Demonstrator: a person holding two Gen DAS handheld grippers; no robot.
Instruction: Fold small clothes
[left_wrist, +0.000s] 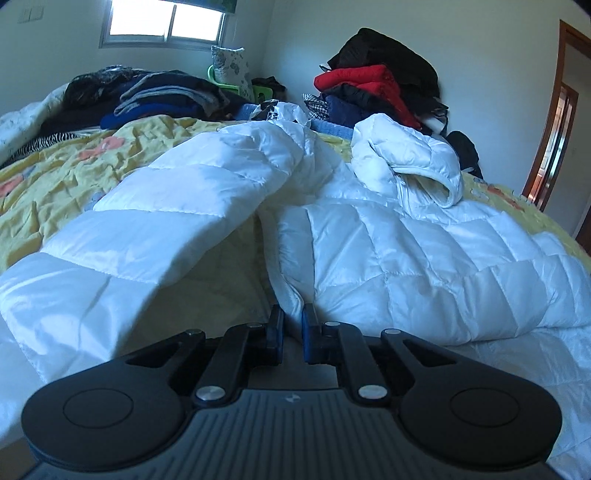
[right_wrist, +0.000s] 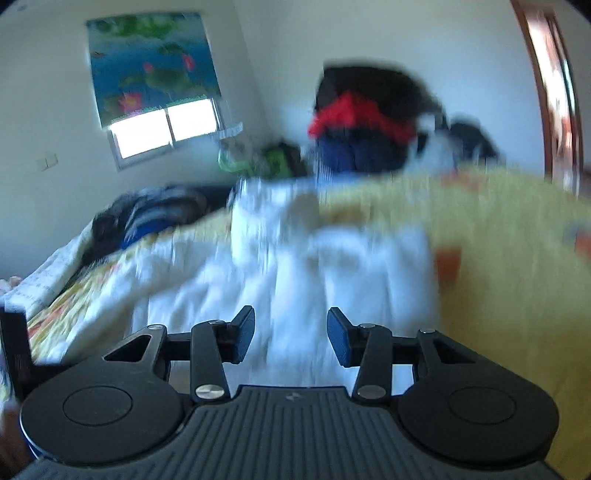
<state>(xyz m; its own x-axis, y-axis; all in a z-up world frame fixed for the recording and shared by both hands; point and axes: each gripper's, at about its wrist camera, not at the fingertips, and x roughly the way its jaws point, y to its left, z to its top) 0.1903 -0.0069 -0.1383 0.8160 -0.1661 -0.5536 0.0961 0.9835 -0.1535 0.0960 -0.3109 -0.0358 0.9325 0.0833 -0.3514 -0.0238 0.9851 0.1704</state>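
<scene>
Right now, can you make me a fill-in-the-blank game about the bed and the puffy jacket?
1. The puffy jacket on the bed is the colour ____.
2. The left gripper is ____ on the jacket's edge.
3. The right gripper has its jaws ____, with nothing between them.
4. The bedspread under the jacket is mostly ____.

Missing words: white; shut; open; yellow

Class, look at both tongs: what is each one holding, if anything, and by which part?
The left tongs are shut on the white jacket, pinching an edge fold near its hem. The right tongs stand open, holding nothing.
</scene>
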